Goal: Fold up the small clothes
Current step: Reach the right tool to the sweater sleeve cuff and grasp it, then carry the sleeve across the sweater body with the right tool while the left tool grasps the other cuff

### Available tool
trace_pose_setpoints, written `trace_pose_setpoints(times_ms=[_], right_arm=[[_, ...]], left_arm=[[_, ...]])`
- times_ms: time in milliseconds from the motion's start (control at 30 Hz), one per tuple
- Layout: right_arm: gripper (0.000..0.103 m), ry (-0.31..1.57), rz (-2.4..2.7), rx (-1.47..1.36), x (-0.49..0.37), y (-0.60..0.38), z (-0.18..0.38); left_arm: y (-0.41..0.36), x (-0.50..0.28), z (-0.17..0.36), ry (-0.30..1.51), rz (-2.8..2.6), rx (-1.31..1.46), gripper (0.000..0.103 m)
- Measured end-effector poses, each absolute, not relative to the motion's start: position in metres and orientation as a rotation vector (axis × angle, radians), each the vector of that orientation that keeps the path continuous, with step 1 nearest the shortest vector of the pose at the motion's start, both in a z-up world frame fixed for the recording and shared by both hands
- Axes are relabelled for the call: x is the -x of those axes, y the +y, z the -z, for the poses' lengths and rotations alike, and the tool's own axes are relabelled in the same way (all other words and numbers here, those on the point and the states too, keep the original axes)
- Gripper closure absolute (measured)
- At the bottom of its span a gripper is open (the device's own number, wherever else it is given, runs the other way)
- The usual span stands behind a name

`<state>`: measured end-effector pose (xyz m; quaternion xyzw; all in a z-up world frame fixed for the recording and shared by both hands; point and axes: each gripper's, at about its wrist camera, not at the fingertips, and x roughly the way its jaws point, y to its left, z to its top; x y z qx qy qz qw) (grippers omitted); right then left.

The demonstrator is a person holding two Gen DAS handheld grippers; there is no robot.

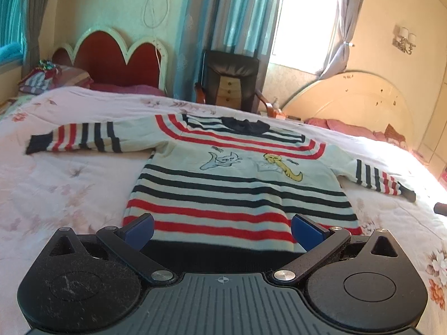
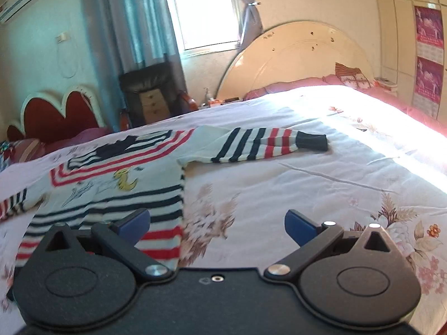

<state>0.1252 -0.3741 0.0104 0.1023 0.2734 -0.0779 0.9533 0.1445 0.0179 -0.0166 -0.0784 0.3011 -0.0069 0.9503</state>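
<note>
A small striped sweater (image 1: pixel 237 178), cream with red and navy bands and cartoon figures on the chest, lies flat on the bed with both sleeves spread out. My left gripper (image 1: pixel 222 230) is open and empty, just above the sweater's dark bottom hem. In the right wrist view the sweater (image 2: pixel 117 178) lies to the left, its right sleeve (image 2: pixel 265 145) stretched out ahead. My right gripper (image 2: pixel 217 223) is open and empty above the bedsheet by the sweater's lower right corner.
The bed has a floral sheet (image 1: pixel 69 184). A red scalloped headboard (image 1: pixel 111 61) and folded clothes (image 1: pixel 44 78) are far left. A dark chair (image 1: pixel 232 81) stands by the window. A cream round headboard (image 2: pixel 296 61) and pink pillows (image 2: pixel 293 83) are far right.
</note>
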Motion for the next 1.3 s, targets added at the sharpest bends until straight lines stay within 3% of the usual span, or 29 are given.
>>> trace_pose_setpoints(times_ms=[67,133,333,600,767,833,967,1300], right_arm=[[0.012,0.557,0.205,-0.259,-0.159,-0.402,-0.003],[0.033,0.566,0.260,-0.321,-0.192,-0.430,0.007],[0.062,0.524,0.343,-0.536,-0.262,-0.526,0.047],[0.065,0.547,0.418,-0.779,-0.320,-0.604,0.109],[0.069,0.500,0.411,-0.862,-0.333,-0.625,0.119],[0.084,0.505,0.418,-0.844,-0.339,-0.626,0.118],[0.096,0.518,0.441,-0.764,-0.354,-0.622,0.117],[0.096,0.486,-0.001,-0.306,-0.402,-0.426,0.046]], left_arm=[[0.022,-0.168,0.022,0.616,0.016,0.181,0.000],[0.023,-0.192,0.028,0.620,-0.009,0.181,0.000],[0.021,-0.273,0.059,0.685,-0.029,0.164,0.000],[-0.005,-0.348,0.088,0.754,-0.046,0.129,0.000],[-0.010,-0.361,0.089,0.777,-0.042,0.115,0.000],[-0.006,-0.363,0.088,0.782,-0.048,0.114,0.000],[0.013,-0.365,0.084,0.775,-0.071,0.123,0.000],[0.078,-0.377,0.077,0.738,-0.071,0.201,0.000]])
